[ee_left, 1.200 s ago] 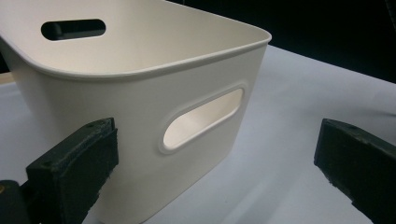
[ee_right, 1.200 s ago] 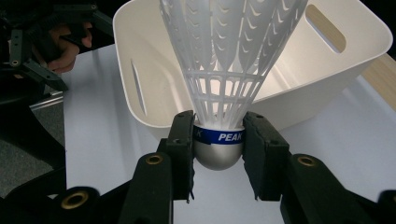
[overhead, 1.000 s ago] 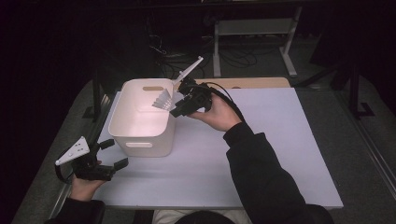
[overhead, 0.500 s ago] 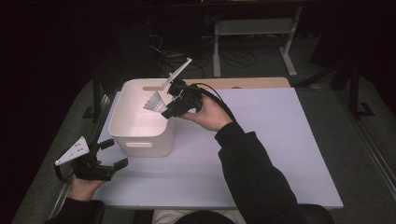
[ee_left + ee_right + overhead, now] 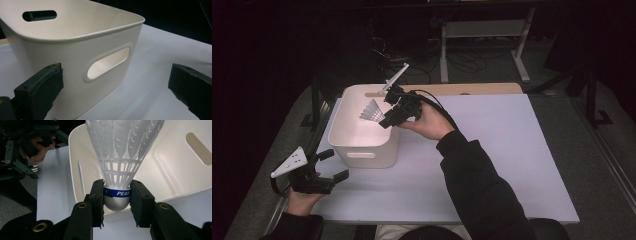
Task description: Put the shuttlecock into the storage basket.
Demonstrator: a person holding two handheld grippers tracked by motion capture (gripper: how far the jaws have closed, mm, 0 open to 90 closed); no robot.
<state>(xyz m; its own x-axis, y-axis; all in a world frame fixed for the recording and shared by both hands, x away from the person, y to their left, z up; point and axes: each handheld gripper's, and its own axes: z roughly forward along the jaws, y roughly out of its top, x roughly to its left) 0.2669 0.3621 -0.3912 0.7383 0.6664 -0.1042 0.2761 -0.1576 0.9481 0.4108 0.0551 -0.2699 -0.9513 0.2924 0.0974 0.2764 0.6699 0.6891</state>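
Carrying shuttlecock [image 5: 117, 170] further over bin [image 5: 343, 131]: right gripper [image 5: 117, 195] clamped on cork, skirt beyond fingertips; drop due. Left gripper [image 5: 328, 165] gaping, empty.

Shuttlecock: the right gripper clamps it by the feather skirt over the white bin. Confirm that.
Not quite. The right gripper clamps the shuttlecock by its rounded cork base, not the skirt, as the right gripper view shows. It is over the white bin.

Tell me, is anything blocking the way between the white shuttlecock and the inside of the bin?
Nothing visible does. The right claw holds the white plastic shuttlecock above the open white plastic bin, whose interior looks empty.
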